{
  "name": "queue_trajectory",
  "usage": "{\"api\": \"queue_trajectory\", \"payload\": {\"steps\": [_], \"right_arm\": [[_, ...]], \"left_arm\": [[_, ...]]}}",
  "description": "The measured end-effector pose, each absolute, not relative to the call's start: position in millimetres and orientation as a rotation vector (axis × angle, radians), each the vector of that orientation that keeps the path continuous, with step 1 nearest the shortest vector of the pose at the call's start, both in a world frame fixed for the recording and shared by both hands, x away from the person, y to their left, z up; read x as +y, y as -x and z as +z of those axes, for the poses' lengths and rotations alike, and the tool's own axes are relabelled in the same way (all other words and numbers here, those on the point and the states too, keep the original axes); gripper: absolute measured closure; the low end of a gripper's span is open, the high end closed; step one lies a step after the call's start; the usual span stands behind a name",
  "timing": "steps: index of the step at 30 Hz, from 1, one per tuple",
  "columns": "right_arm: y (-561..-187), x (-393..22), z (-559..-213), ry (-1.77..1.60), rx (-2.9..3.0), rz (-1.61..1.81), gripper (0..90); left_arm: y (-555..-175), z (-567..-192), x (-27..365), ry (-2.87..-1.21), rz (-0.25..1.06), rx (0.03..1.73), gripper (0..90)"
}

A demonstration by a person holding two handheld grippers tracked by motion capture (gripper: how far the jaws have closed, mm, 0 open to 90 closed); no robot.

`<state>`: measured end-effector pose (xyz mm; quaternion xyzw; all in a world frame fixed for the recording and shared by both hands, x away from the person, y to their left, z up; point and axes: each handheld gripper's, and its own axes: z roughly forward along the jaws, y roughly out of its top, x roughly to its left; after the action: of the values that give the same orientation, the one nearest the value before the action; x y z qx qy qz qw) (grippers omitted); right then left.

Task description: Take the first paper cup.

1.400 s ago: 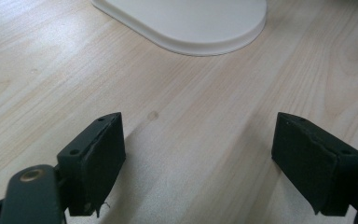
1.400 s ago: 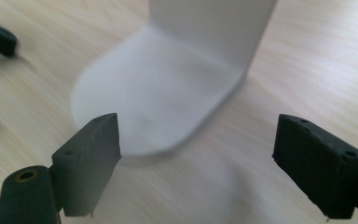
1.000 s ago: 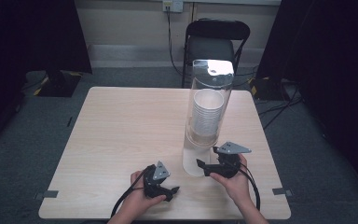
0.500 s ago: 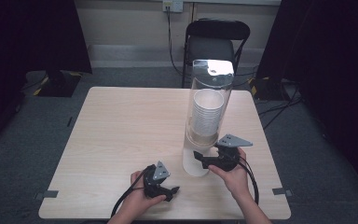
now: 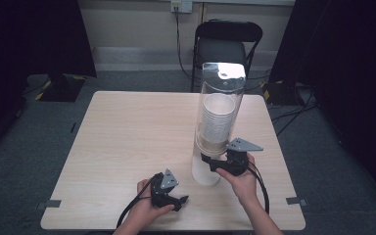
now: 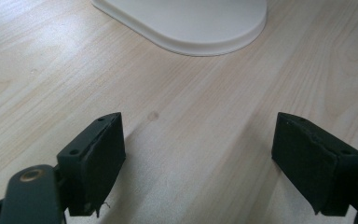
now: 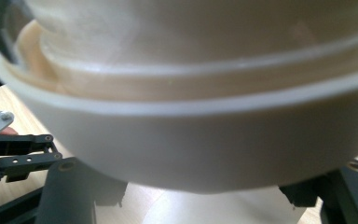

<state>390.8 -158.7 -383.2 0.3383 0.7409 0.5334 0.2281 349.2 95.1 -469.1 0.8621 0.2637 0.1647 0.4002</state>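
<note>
The right gripper (image 5: 210, 165) has crept forward to the cup dispenser (image 5: 218, 122) at four o'clock on the table (image 5: 127, 137), jaws apart beneath its cream collar; probably reaching for a cup; the left gripper (image 5: 178, 200) rests at six o'clock, jaws apart, empty.

Pale wood-grain bench (image 5: 127, 147) on grey carpet (image 5: 39, 142). Behind it, 1 black folding chair (image 5: 227, 46) against a beige wall (image 5: 132, 22) with a socket (image 5: 181, 6) and hanging cable. Dark curtains (image 5: 24, 39) on both sides. Loose cables (image 5: 293, 105) on the floor at right.
</note>
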Motion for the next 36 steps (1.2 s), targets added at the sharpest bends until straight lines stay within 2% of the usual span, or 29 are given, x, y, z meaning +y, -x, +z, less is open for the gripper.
{"api": "queue_trajectory", "payload": {"steps": [10,36], "right_arm": [[-392,-160,-385,-0.881,2.047,1.455,36.0],[-389,-159,-396,-0.859,1.987,1.479,37.1]], "left_arm": [[-349,-469,95,-2.181,0.417,0.667,16.8],[-349,-469,95,-2.178,0.418,0.666,16.8]]}}
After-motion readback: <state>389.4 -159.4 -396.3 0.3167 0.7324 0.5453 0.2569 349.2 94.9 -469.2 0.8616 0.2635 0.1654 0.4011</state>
